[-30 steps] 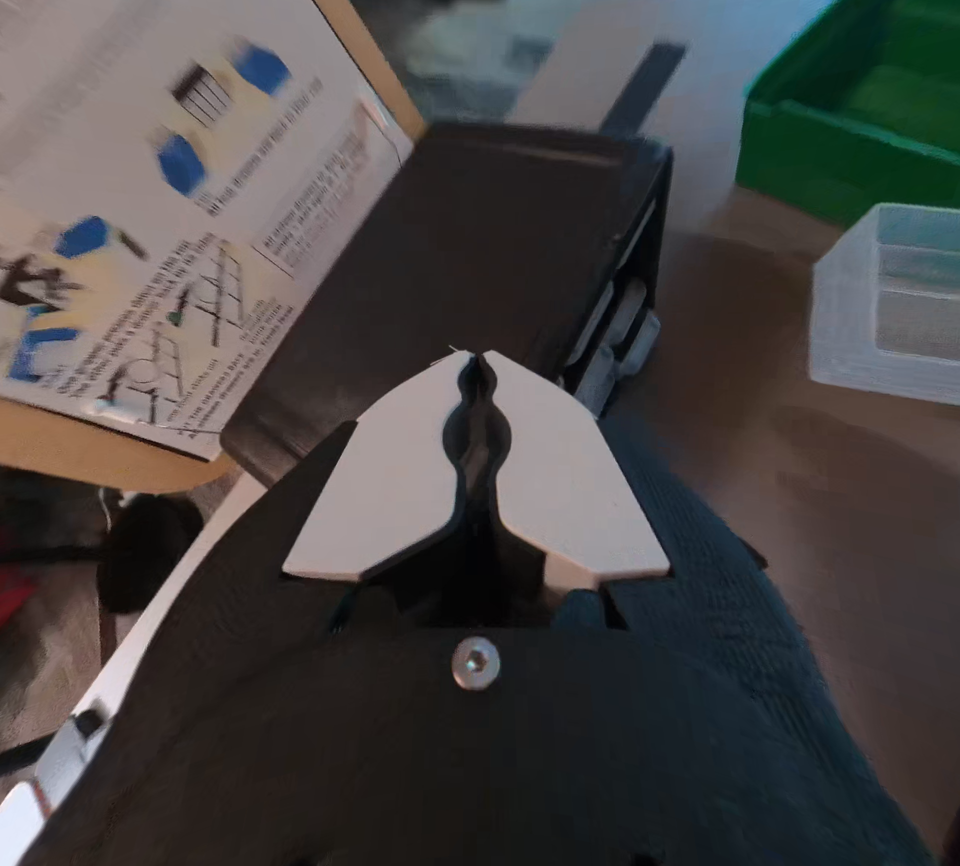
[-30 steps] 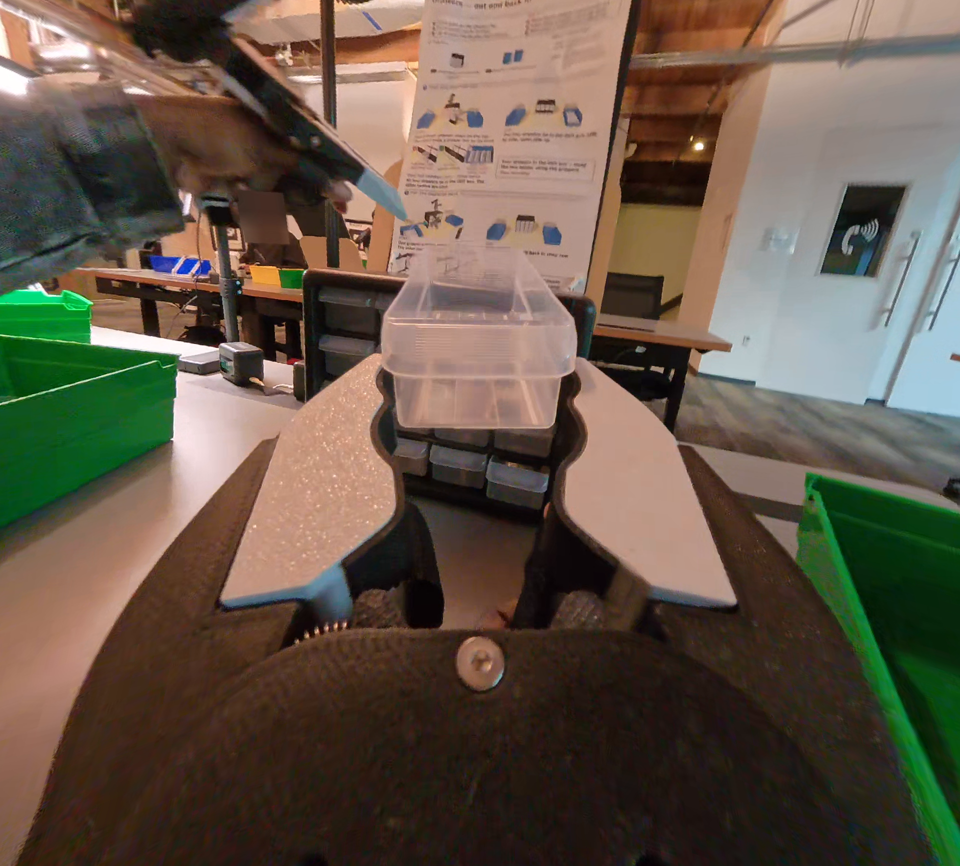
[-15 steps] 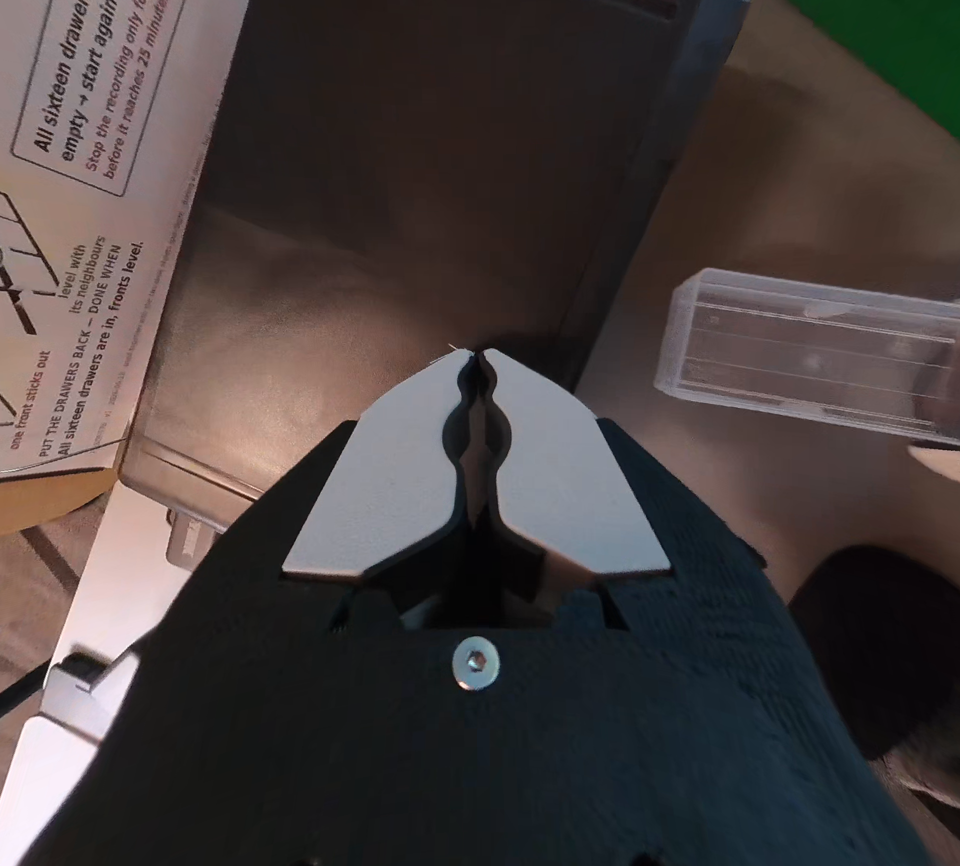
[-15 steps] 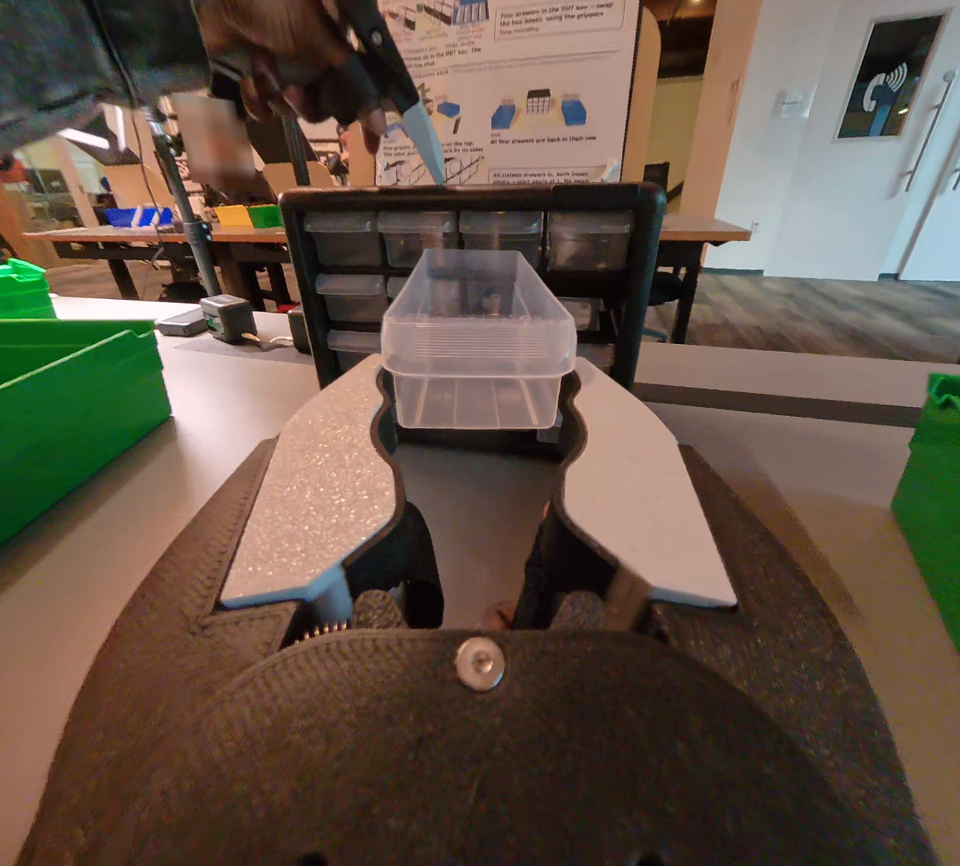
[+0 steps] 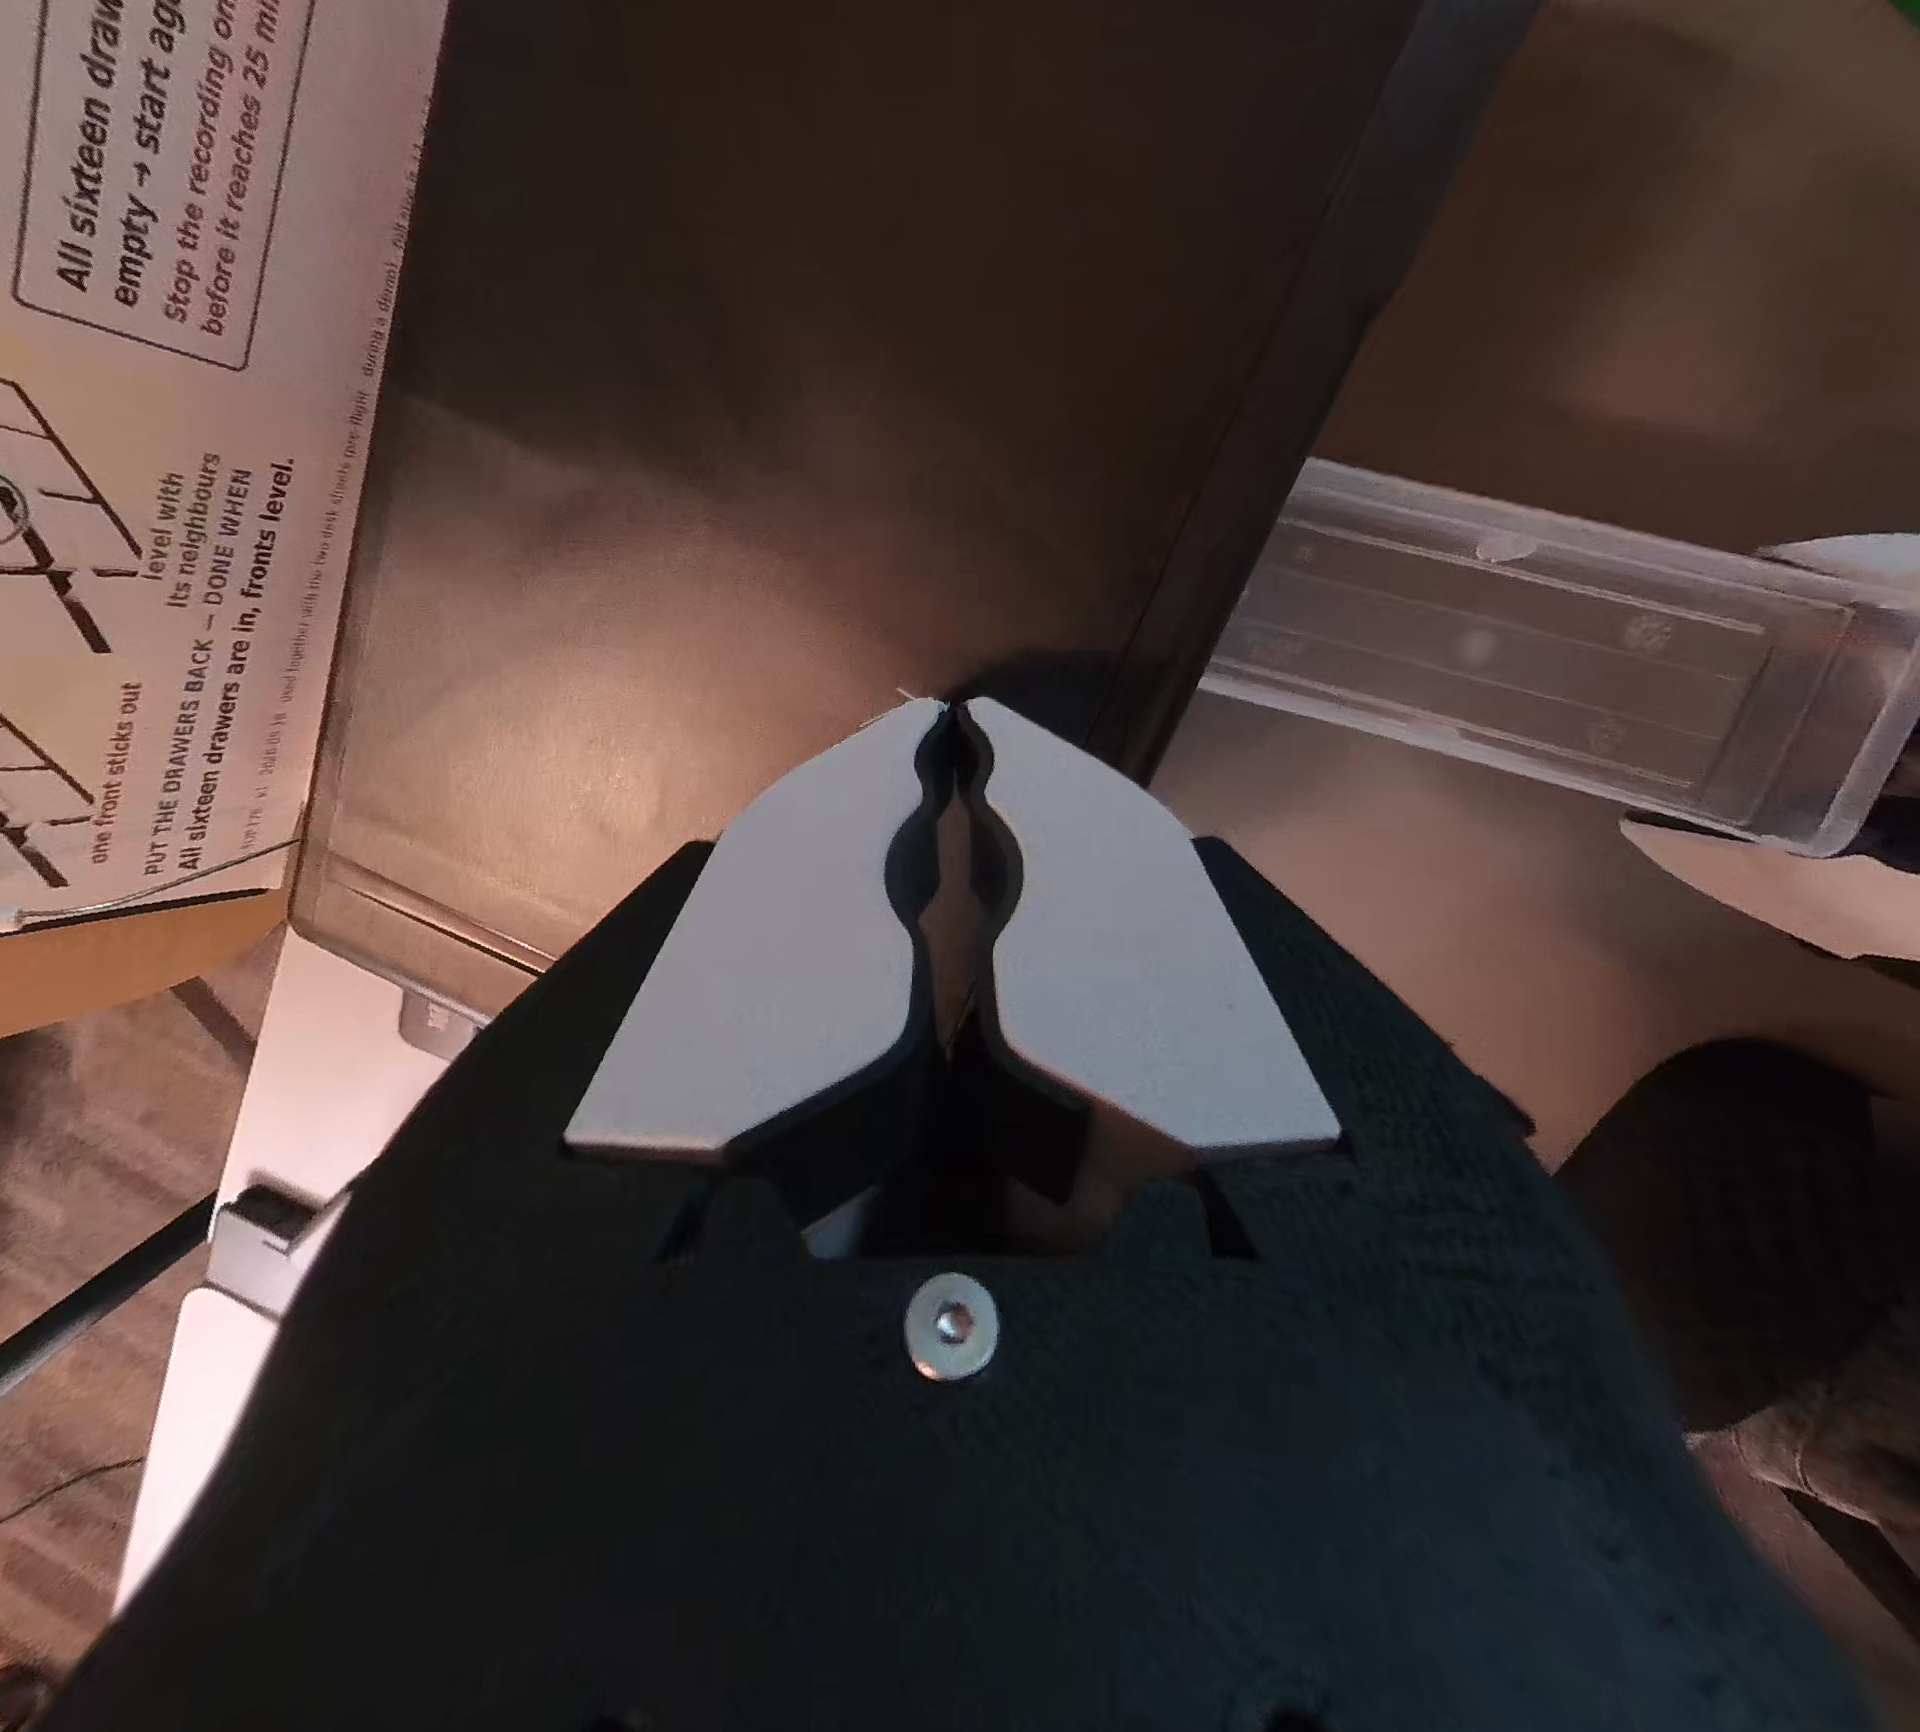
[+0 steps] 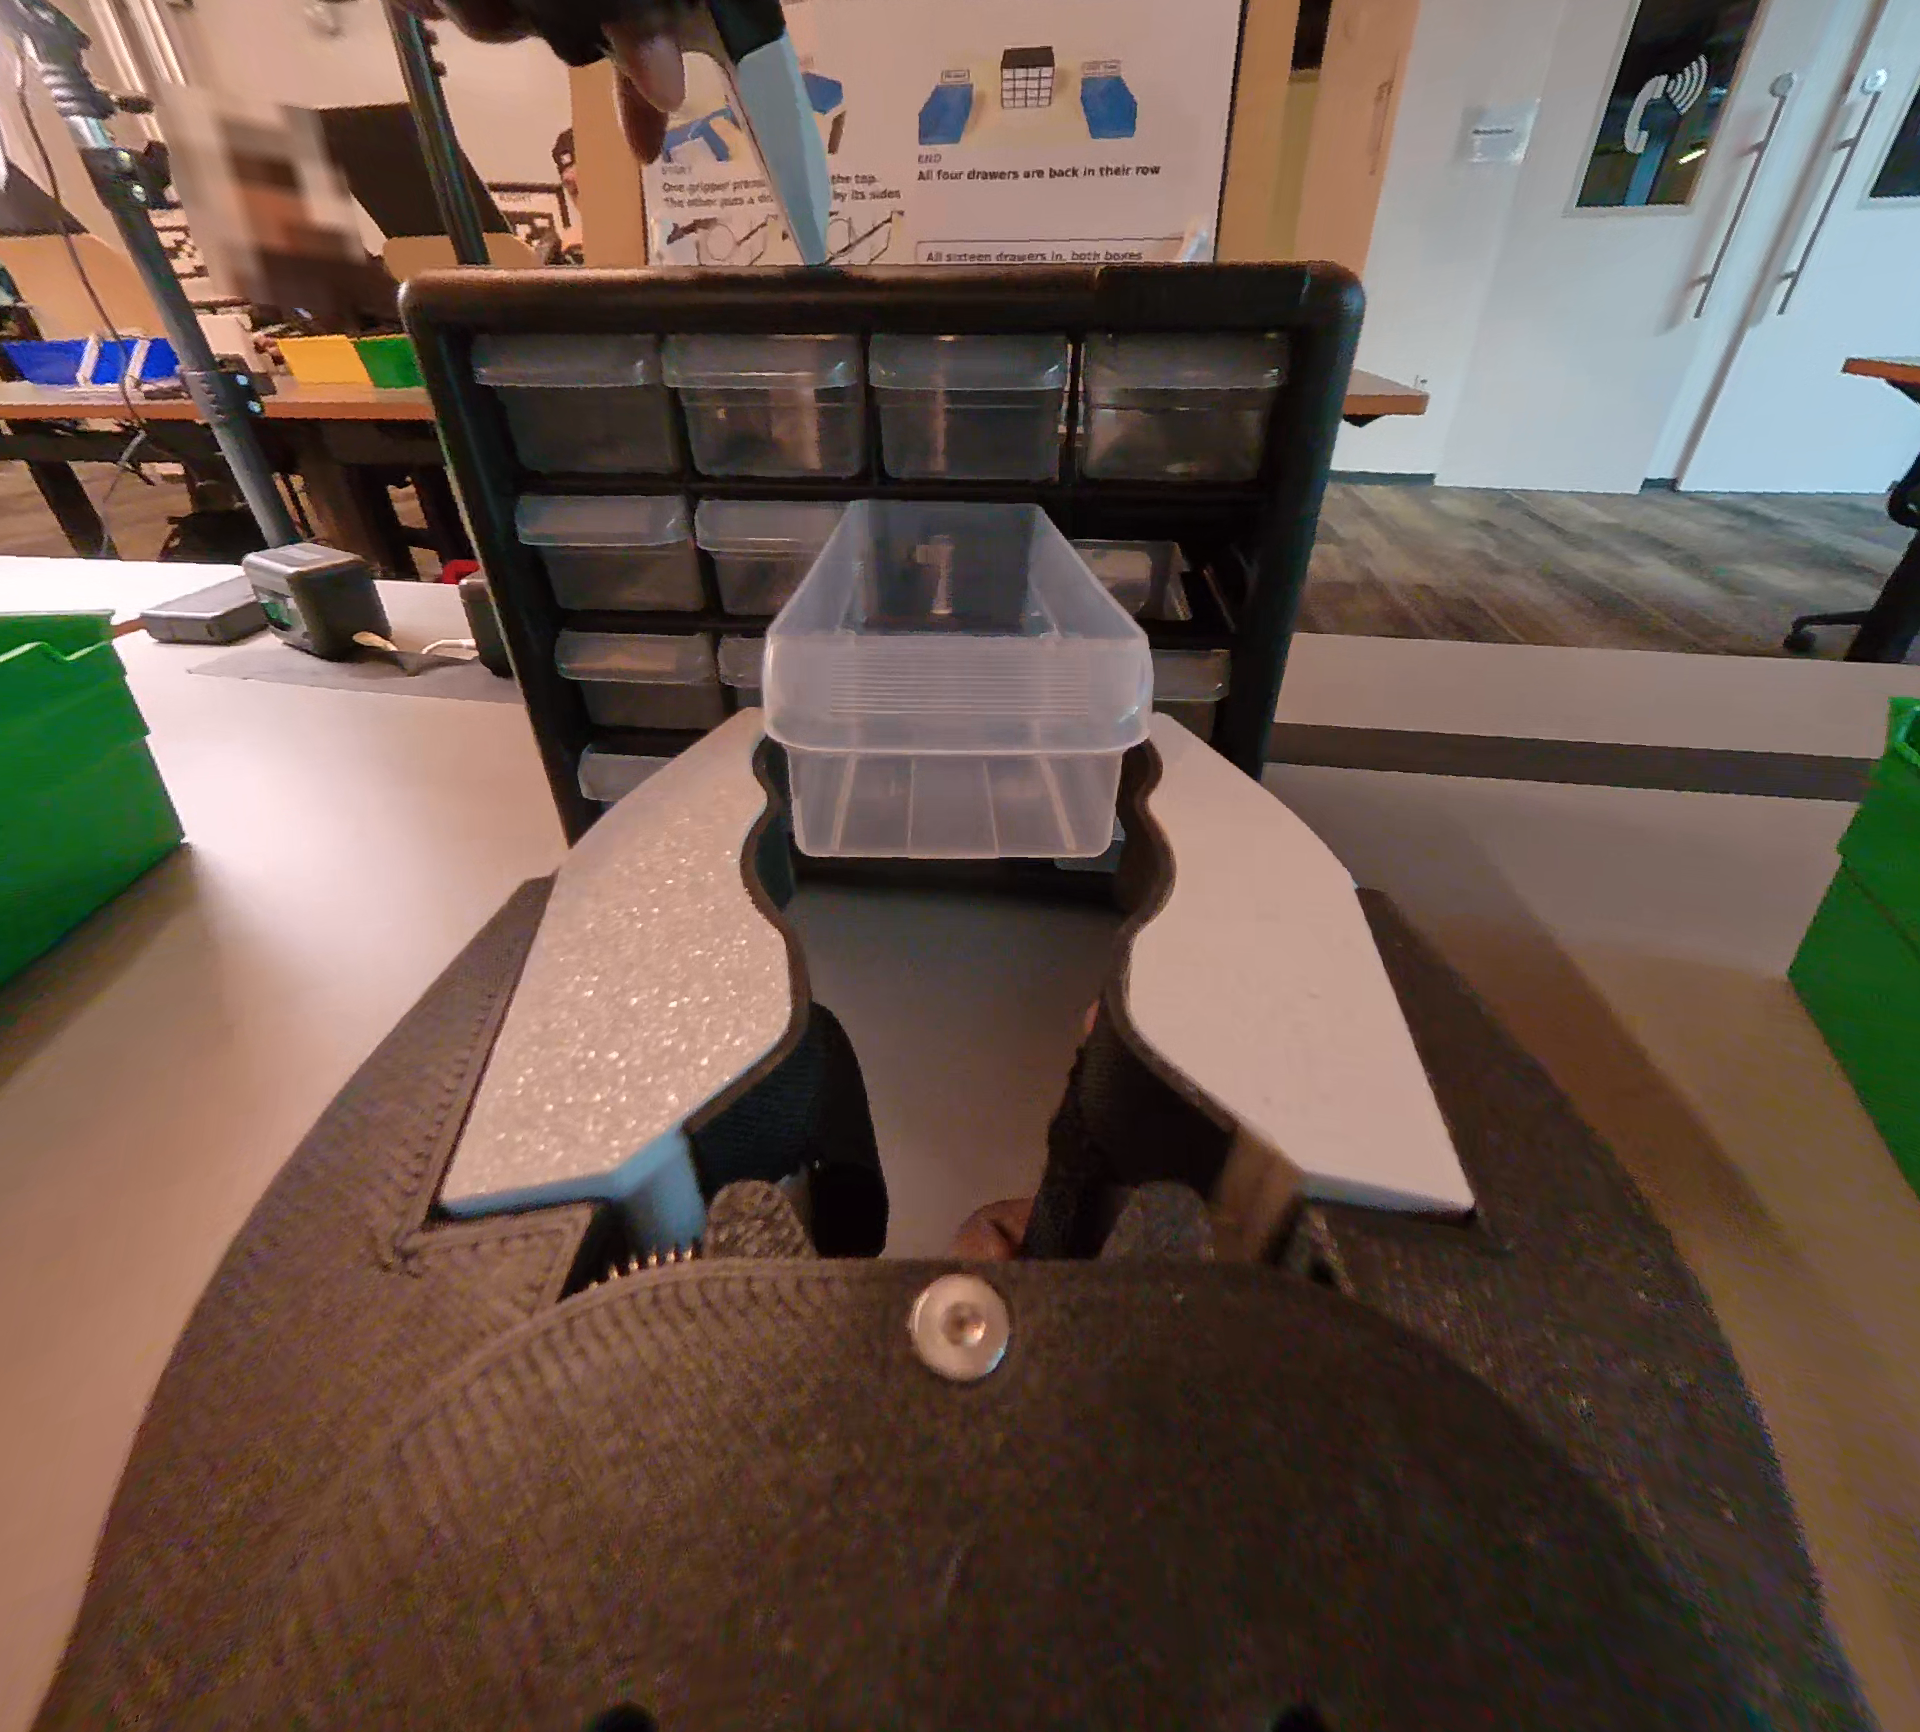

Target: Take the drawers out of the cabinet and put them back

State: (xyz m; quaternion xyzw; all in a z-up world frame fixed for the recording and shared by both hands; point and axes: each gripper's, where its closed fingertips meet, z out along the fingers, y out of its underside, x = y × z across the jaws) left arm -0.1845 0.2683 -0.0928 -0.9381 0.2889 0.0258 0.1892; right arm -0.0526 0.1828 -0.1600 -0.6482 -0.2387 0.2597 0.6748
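Observation:
The black cabinet [image 6: 883,300] stands on the grey table, with clear drawers in most of its slots. My right gripper [image 6: 956,747] is shut on the near end of a clear empty drawer [image 6: 956,706] and holds it level. The drawer's far end is at the second row, third slot from the left. My left gripper [image 5: 954,703] is shut and empty, its tips resting on the cabinet top [image 5: 883,228] near the front edge. It also shows from the front in the right wrist view [image 6: 790,155]. The held drawer [image 5: 1507,664] shows at the right in the left wrist view.
Green bins stand on the table at the left [image 6: 62,799] and right [image 6: 1870,903]. An instruction poster [image 6: 1039,20] stands right behind the cabinet. A small black device [image 6: 312,602] and a stand pole [image 6: 156,280] are at the back left.
My right gripper has carried the drawer forward up to the cabinet front. My left gripper has come down onto the cabinet top and stays shut.

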